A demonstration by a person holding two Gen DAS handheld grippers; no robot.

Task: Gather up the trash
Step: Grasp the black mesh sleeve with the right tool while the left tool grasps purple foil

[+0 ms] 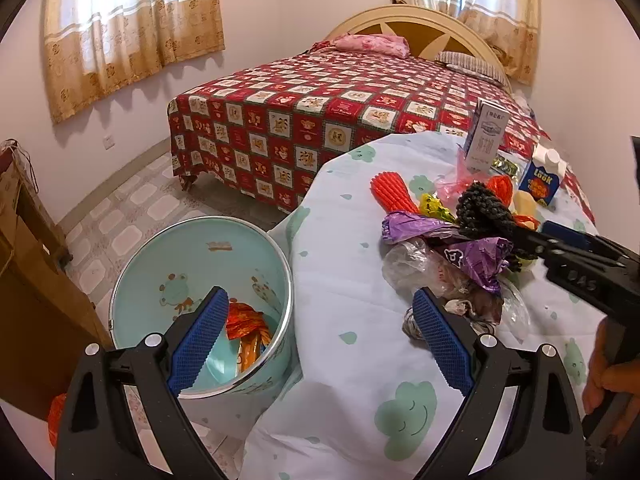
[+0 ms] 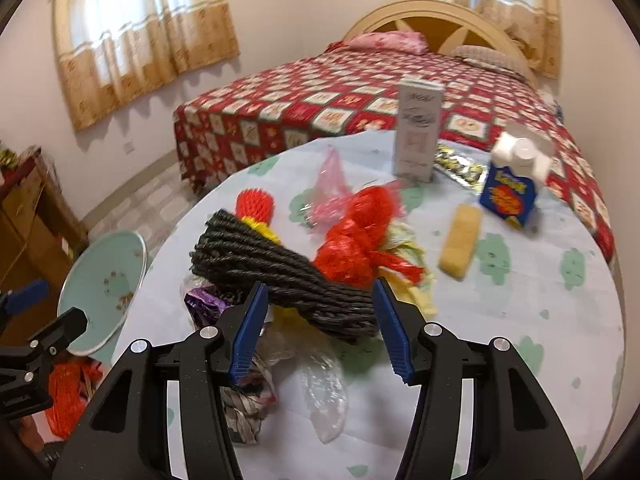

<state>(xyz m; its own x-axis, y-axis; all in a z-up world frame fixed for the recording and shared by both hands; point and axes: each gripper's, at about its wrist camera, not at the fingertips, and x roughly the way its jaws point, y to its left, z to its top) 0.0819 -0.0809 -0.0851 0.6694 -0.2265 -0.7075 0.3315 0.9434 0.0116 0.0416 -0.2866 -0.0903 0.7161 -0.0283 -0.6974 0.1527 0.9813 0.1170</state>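
Desk (image 2: 520, 340), round, under a pale printed cloth; pale green bin (image 1: 160, 264) on the floor just beside its left edge, already holding orange wrappers. Trash heap (image 2: 360, 236) near the desk's middle. Black knitted piece (image 2: 280, 276) lies atop the heap, long axis running from far left to near right, its near end between the parted, empty jaws of the right gripper (image 2: 320, 332), the nearer one. Left gripper (image 1: 320, 336), likewise released, hangs between bin and heap.
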